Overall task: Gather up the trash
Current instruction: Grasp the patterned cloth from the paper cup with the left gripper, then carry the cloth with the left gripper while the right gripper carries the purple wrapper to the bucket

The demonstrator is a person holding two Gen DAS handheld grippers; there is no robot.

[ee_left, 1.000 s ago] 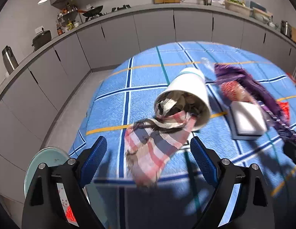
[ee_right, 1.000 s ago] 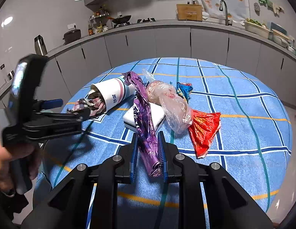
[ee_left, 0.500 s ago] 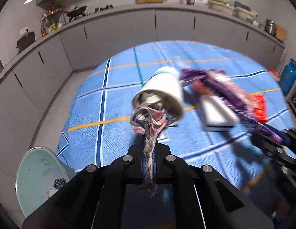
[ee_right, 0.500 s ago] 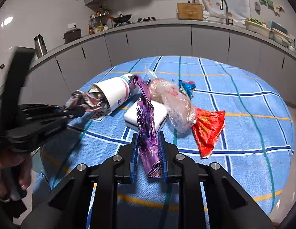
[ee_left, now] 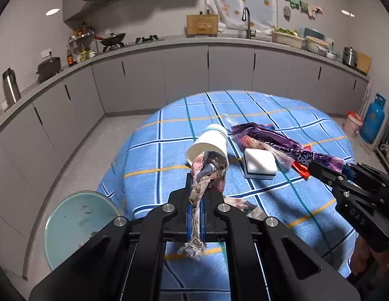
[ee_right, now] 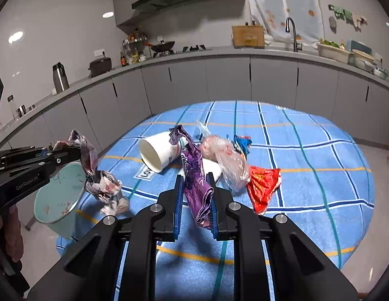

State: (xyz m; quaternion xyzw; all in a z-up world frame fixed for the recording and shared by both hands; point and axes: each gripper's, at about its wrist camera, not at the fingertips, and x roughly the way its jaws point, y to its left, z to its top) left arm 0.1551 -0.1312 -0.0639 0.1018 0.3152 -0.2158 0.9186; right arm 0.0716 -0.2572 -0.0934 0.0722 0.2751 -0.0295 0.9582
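Over the blue checked tablecloth [ee_left: 149,150] both grippers angle downward: left gripper [ee_left: 196,200] is clamped tight on a frayed plaid rag [ee_left: 207,168], which hangs from its pads off the table's near-left edge above a pale green bin [ee_right: 57,195]; right gripper [ee_right: 196,200] is closing, its pads pinching a purple foil wrapper [ee_right: 194,173]. Only part of a hand [ee_right: 13,235] shows below the left gripper. Beyond the claws lie a tipped white paper cup [ee_right: 159,153], white box [ee_left: 259,163], clear plastic bag [ee_right: 227,160] and red wrapper [ee_right: 263,185].
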